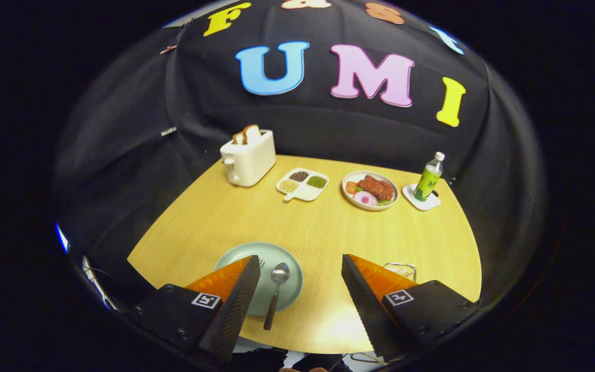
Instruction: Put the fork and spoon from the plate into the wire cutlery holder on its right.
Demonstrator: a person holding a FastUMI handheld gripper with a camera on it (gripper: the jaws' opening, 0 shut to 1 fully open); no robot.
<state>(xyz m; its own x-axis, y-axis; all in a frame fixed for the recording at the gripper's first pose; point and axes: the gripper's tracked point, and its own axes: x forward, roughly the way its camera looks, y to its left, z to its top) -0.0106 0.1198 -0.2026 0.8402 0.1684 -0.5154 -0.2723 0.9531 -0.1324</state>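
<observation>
Green plate (287, 258) holding spoon (277, 289), tool (300, 266) spread wide above, grasping nothing

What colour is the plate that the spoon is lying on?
Pale green plate, seen in the gripper view, with the spoon between the open gripper fingers.

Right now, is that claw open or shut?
Open. The claw has its two fingers spread wide apart above the table, gripping nothing; the spoon lies between them on the green plate.
</observation>
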